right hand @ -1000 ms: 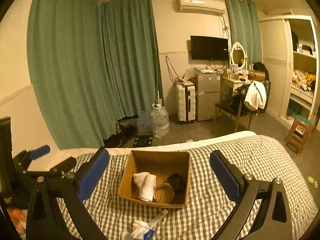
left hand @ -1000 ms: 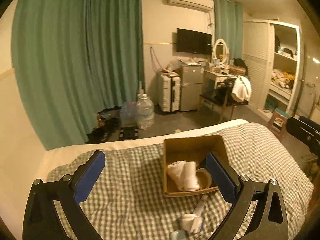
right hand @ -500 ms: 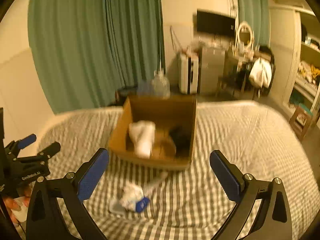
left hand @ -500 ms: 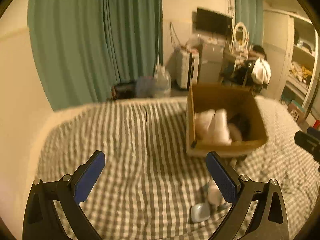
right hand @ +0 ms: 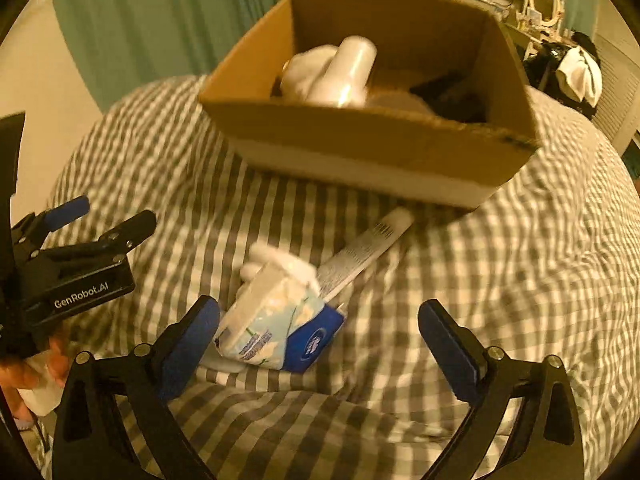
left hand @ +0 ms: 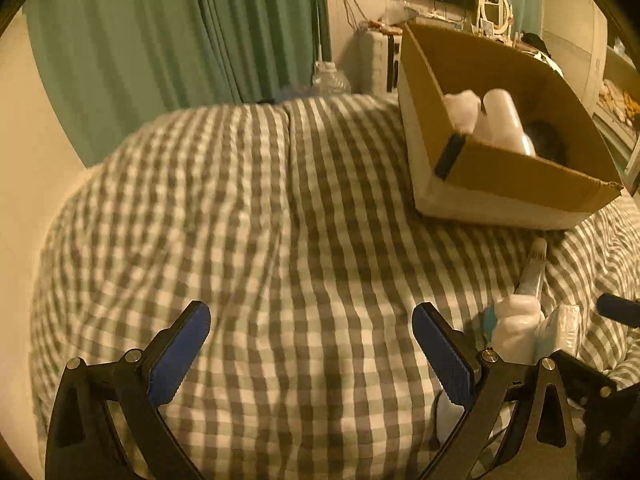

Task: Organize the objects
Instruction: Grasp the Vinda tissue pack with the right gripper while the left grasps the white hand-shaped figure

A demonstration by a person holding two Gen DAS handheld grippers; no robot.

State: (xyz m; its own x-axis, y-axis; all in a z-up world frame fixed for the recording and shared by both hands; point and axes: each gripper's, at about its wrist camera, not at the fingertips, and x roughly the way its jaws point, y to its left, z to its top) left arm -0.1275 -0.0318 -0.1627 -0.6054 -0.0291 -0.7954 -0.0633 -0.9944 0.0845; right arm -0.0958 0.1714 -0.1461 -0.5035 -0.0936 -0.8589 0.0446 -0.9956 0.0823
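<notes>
Hovering over the checked blanket [right hand: 500,280], your right gripper [right hand: 320,336] has its jaws spread wide and grips nothing; a tissue pack [right hand: 276,328] lies just inside its left finger, with a tube [right hand: 360,256] beside it. Your left gripper [left hand: 310,344] is also wide open and empty. Beyond them the cardboard box [right hand: 360,140] holds a white bottle [right hand: 344,72].
</notes>
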